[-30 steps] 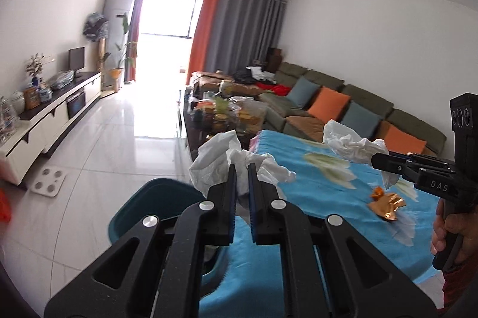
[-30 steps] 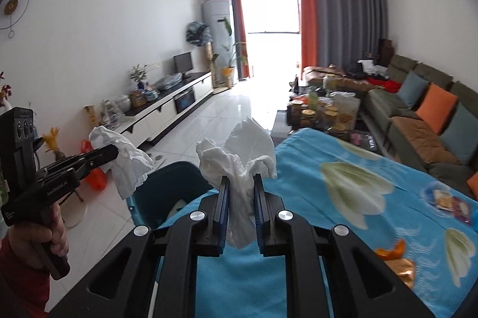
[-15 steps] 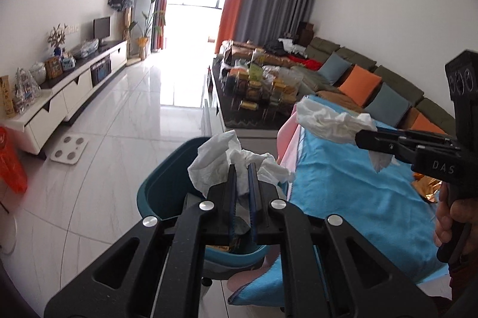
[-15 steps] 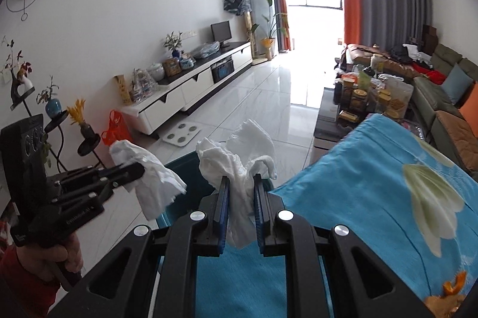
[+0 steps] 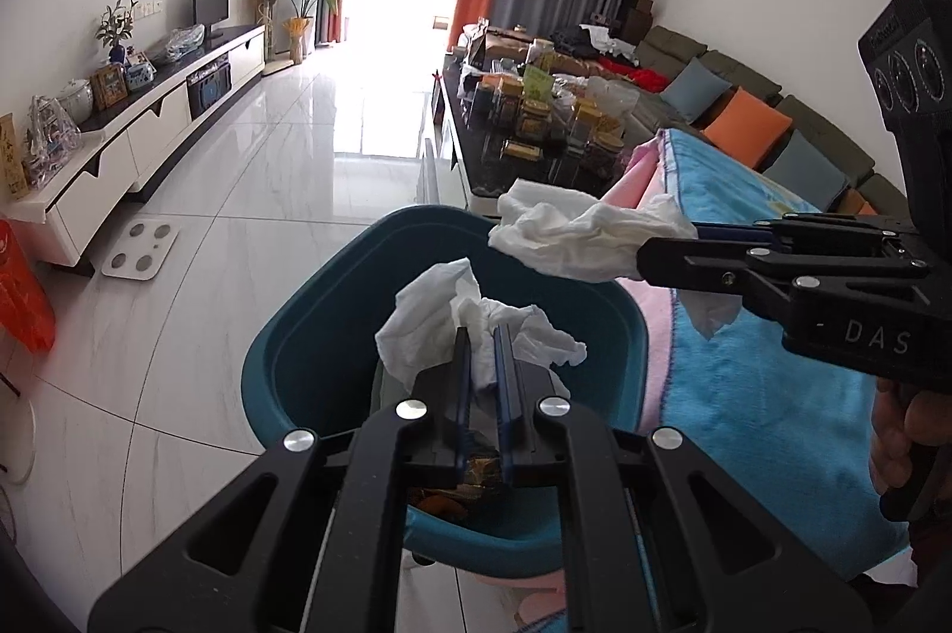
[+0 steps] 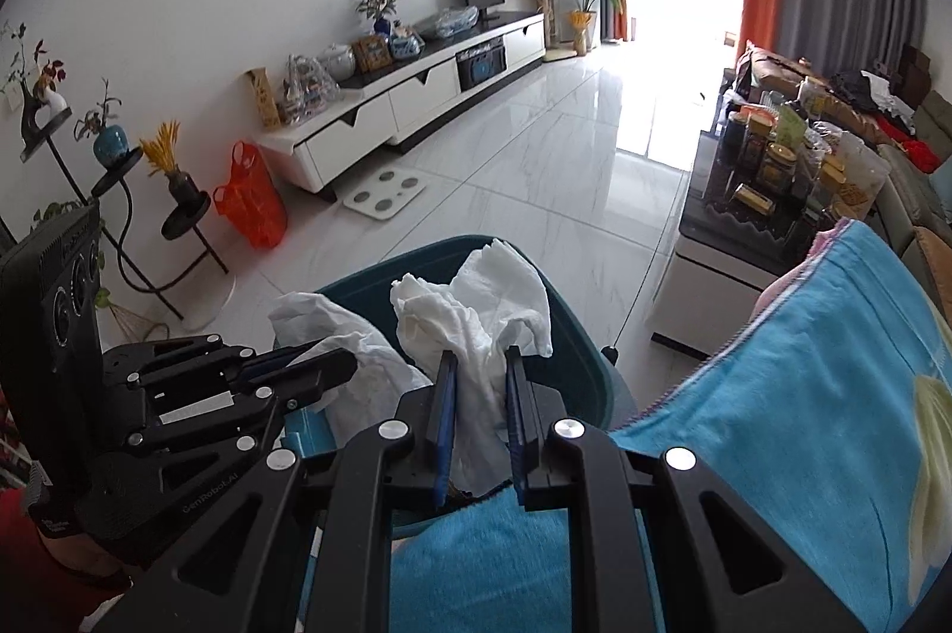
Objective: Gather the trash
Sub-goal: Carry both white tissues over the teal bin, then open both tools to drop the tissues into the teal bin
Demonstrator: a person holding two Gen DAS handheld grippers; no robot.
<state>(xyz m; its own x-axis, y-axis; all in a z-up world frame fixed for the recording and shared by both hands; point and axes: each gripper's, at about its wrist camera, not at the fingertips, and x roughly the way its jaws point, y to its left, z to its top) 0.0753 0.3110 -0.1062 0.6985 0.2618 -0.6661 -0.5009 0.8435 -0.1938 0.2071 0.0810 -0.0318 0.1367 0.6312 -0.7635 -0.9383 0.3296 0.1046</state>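
We have both grippers over the teal bin [image 5: 309,353], which stands on the white tiled floor [image 5: 238,228] right against the edge of the worktop draped in a blue blanket [image 5: 761,395]. Our left gripper [image 5: 481,365] has its fingers [image 5: 463,383] pinched tight on a crumpled white tissue [image 5: 440,317], and that wad hangs directly above the bin's open mouth. Our right gripper [image 6: 481,395] is also clamped on trash, a second white tissue [image 6: 476,312] squeezed between its blue-padded fingers [image 6: 445,413], poised just over the bin's near rim where it meets the blanket. From the right wrist camera, the left gripper sits just beside ours to the left, its tissue billowing over the bin. Some brownish scraps show at the bottom of the bin, below the left fingers. Beyond, a coffee table [image 5: 476,157] crowded with jars stands in front of the sofa [image 5: 791,127].
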